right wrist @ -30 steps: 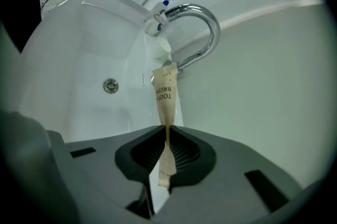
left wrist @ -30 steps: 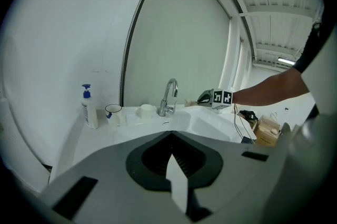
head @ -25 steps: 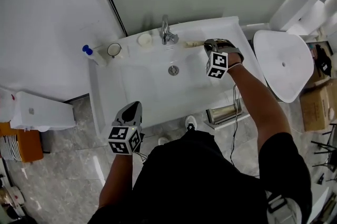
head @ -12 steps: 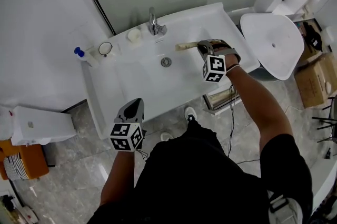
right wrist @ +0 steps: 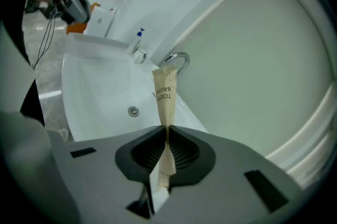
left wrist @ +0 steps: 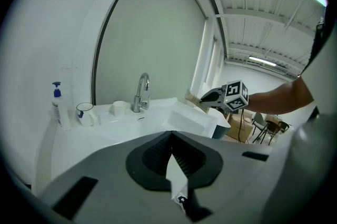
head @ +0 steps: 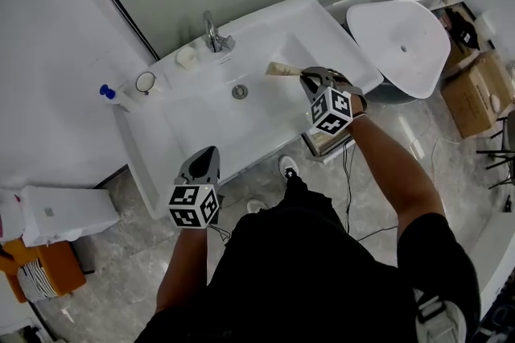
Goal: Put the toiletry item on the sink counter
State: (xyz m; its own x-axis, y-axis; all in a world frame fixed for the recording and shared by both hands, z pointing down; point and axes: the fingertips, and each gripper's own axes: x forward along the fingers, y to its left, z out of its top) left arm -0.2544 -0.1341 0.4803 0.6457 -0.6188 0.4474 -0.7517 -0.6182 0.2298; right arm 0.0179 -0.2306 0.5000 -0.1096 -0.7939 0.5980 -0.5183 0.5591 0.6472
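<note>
Right of the faucet (head: 213, 35) and nearer the person than it, the right claw (head: 306, 76) is clamped on the tail of the toothbrush packet (head: 282, 70). The right gripper view confirms it, with the jaws pinched flat on the tan sleeve. The packet sticks straight out of the claw, long axis roughly level and free end aimed back toward the faucet. It hangs over the right side of the basin (head: 233, 120) and rests on nothing as far as I can see. The bare bench (head: 346, 51) strip lies on the claw's far side from the faucet, just beside the claw. My read is that the put-down needs a short shift away from the faucet and a drop with the packet kept flat, not a long reach. The left claw (head: 206, 156) sits well apart from the faucet at the front bench edge, jaws together, nothing clearly held, so the right one is nearer. Versus a second ago, the packet was close beside the faucet over the back ledge and is now clearly farther from it. The left claw hasn't shifted, and the packet is not yet released.
</note>
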